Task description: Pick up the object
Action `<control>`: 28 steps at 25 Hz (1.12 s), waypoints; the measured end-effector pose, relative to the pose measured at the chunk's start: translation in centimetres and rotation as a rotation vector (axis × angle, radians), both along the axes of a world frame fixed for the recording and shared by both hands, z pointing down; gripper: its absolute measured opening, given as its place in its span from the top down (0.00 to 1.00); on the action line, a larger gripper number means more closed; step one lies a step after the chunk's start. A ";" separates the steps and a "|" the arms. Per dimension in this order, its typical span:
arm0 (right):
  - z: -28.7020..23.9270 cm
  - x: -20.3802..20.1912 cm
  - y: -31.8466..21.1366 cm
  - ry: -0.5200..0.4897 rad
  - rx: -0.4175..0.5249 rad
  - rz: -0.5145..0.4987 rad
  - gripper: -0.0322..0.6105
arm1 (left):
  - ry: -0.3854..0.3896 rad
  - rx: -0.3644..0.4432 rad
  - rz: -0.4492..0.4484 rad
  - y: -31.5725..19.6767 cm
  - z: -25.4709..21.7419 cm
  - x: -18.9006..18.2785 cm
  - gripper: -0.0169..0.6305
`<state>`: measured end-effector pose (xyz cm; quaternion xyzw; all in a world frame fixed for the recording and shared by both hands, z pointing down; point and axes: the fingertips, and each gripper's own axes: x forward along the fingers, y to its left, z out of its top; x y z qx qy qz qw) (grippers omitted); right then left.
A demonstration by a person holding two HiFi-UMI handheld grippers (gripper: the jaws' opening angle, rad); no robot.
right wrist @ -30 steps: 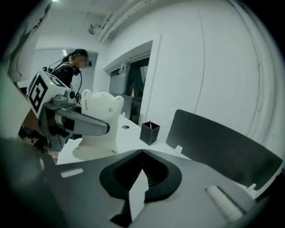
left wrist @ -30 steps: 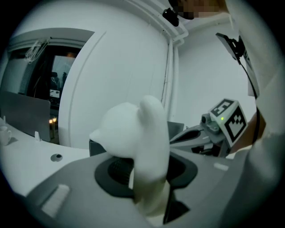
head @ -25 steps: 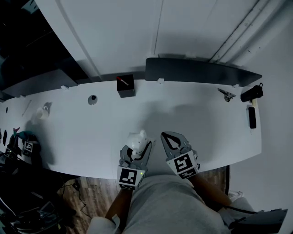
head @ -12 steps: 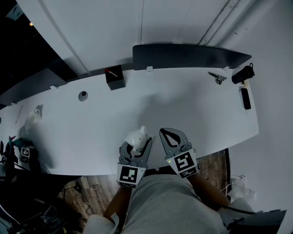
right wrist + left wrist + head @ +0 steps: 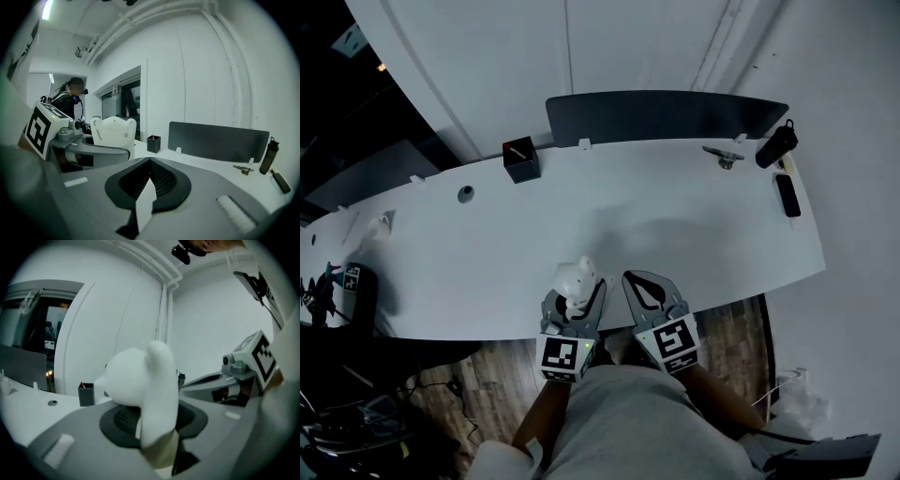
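Two grippers at bottom centre: left gripper (image 5: 579,292) clamps the one white object (image 5: 574,278), right gripper (image 5: 637,278) has its jaws pressed together. One black box (image 5: 521,160) sits upper left.

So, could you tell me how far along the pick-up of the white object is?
Done: the left hand-held gripper has its jaws closed on the white object, so the grasp is made. In hand: it is held at the near edge of the table; whether it is fully clear of the surface is hard to tell. Left: at most, lifting it clear. The right hand-held gripper is shut and empty.
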<state>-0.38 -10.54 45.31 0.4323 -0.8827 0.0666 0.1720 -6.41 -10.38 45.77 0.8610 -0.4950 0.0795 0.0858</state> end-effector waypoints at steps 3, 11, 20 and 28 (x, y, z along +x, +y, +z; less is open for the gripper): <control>-0.4 2.5 2.8 -0.017 0.013 0.008 0.95 | -0.007 0.030 0.009 2.4 -1.1 2.7 0.72; -0.6 8.7 11.3 -0.072 0.018 0.037 0.95 | -0.038 0.006 0.012 12.1 -0.7 8.4 0.72; 0.6 10.2 17.9 -0.152 -0.061 0.100 0.95 | -0.050 -0.088 -0.006 20.4 0.7 8.6 0.72; -1.3 6.3 18.2 -0.148 -0.047 0.087 0.95 | -0.036 -0.067 0.012 21.0 -1.4 4.9 0.72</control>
